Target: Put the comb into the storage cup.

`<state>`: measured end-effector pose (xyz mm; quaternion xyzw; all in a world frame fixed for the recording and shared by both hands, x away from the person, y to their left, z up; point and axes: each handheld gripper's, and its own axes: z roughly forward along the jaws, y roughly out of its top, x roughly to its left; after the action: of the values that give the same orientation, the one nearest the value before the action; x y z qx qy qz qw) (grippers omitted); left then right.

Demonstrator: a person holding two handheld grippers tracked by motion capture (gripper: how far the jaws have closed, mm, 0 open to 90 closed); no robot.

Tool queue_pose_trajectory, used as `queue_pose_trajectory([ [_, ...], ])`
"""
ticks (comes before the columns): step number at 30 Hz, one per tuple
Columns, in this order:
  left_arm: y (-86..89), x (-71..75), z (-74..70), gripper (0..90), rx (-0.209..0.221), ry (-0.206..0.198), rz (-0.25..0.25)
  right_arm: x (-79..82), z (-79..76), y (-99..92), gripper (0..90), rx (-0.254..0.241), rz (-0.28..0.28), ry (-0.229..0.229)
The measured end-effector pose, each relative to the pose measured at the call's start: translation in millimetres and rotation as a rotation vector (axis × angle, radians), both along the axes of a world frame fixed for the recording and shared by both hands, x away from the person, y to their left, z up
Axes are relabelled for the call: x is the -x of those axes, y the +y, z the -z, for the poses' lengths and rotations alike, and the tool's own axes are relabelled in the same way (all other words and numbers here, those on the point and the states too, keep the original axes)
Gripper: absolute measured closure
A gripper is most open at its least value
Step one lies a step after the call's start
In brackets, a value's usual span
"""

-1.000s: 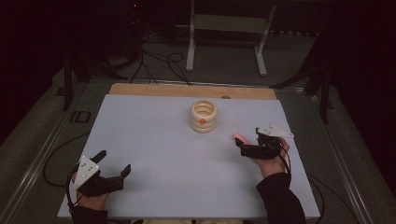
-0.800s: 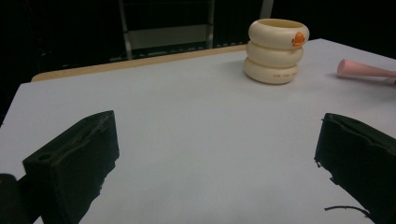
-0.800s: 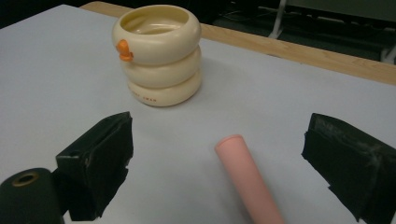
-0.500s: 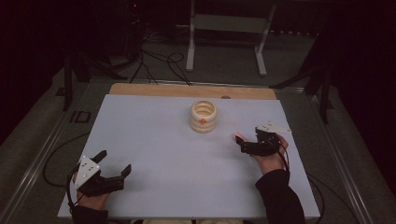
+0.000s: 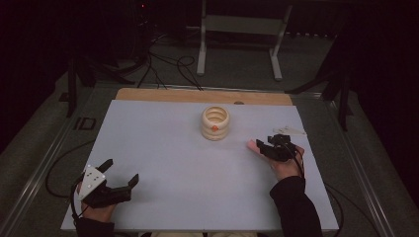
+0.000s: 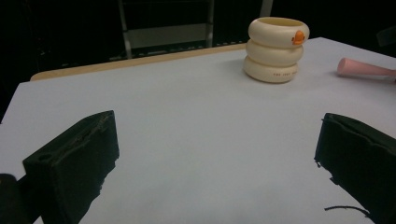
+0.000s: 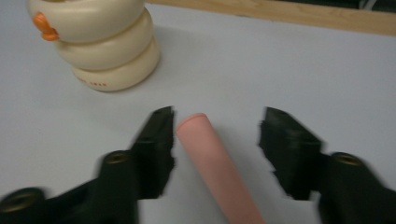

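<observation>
Left gripper (image 5: 120, 175): we keep it low at the near left corner of the counter (image 5: 163, 148), jaws spread wide with nothing between them; it looks idle.
Ringed holder (image 5: 215, 123): a cream, three-tiered cup with a small orange mark, upright toward the far middle of the counter; from above it seems hollow and we cannot see anything inside it.
Pink stick (image 7: 219, 168): it lies flat on the counter, to the right of the holder and well short of it, its rounded end pointing toward the holder.
Right gripper (image 7: 215, 135): we have it over the stick, jaws on either side; they have just been closing. One jaw sits just beside the stick, the other is clearly apart, so nothing is pinched yet.
Done, as we judge: the right gripper is lined up around the stick.
Left, as we judge: finish the squeeze, lift the stick, carry it to the holder and probably stand it inside.
</observation>
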<state>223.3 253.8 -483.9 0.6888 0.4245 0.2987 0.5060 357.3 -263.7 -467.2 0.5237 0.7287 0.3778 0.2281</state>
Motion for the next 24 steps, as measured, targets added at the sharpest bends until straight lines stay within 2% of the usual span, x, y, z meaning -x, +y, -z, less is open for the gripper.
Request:
queue_pose_trajectory([
  [1, 0.0, 0.0, 0.0, 0.4, 0.000, 0.000, 0.000, -0.8, 0.6, -0.6, 61.7, -0.001, 0.001, 0.005],
  [2, 0.0, 0.0, 0.0, 0.4, 0.000, 0.000, 0.000, -0.8, 0.6, -0.6, 61.7, -0.001, 0.001, 0.005],
  [3, 0.0, 0.0, 0.0, 0.4, 0.000, 0.000, 0.000, -1.7, 1.4, -1.4, 67.5, -0.005, 0.003, 0.011],
  [4, 0.1, -0.2, 0.2, 0.4, -0.003, 0.001, 0.000, -1.7, 1.4, -1.4, 67.5, -0.005, 0.003, 0.011],
  [5, 0.1, -0.1, 0.1, 0.4, -0.001, 0.001, 0.000, -4.4, 3.6, -3.2, 83.7, -0.009, 0.013, 0.031],
  [6, 0.1, -0.1, 0.1, 0.4, -0.003, 0.001, 0.000, -5.5, 4.6, -3.8, 88.7, -0.007, 0.016, 0.038],
  [9, -0.2, -0.2, 0.1, 0.4, -0.001, 0.000, 0.000, -7.8, 6.7, -3.8, 89.6, 0.005, 0.028, 0.060],
  [11, -0.3, 0.0, 0.1, 0.4, -0.003, 0.001, 0.000, -12.3, 8.6, -1.9, 89.8, 0.043, 0.037, 0.087],
  [18, 0.3, 0.1, -0.1, 0.4, -0.001, -0.002, -0.002, -20.9, 0.4, 1.7, 89.9, 0.069, 0.047, 0.086],
  [22, 0.6, 0.3, -0.1, 0.4, 0.000, -0.002, -0.003, -24.0, 0.9, 1.1, 89.9, 0.070, 0.056, 0.091],
  [24, 0.5, 0.1, 0.0, 0.4, 0.001, -0.002, -0.003, -27.5, 4.2, 0.2, 89.9, 0.077, 0.067, 0.110],
])
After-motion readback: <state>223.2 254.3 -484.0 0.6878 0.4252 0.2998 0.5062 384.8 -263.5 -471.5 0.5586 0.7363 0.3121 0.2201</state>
